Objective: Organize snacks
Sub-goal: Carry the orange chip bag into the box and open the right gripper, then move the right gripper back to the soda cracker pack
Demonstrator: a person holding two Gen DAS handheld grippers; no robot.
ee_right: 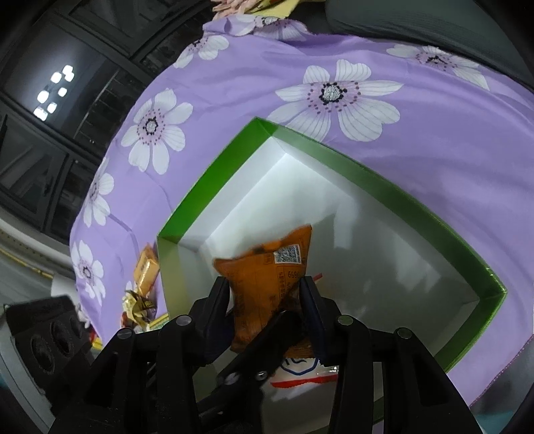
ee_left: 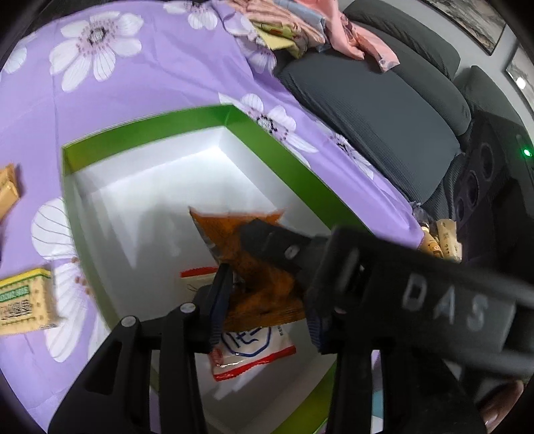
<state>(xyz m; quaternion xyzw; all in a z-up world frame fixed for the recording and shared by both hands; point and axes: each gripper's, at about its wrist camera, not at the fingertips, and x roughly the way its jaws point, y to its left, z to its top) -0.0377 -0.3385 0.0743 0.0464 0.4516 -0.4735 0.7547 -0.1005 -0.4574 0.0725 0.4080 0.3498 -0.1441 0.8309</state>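
Orange packet (ee_right: 267,283) over green box (ee_right: 213,187).
Clamped by both hand-held grippers, left (ee_left: 267,293) and right (ee_right: 267,300); white packet (ee_left: 253,354) underneath.

Cover: purple floral cloth (ee_right: 253,96) (white blooms).
Seating: dark grey sofa (ee_left: 377,110), 2 o'clock.
Wall: framed pictures (ee_left: 474,20), 1 o'clock.
Window: dark panes (ee_right: 50,140), 9 o'clock.

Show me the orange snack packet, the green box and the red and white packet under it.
orange snack packet (ee_right: 267,283), right wrist view, middle of its printed back.
green box (ee_right: 400,197), right wrist view, far green rim.
red and white packet (ee_left: 253,354), left wrist view, its white face on the box floor.
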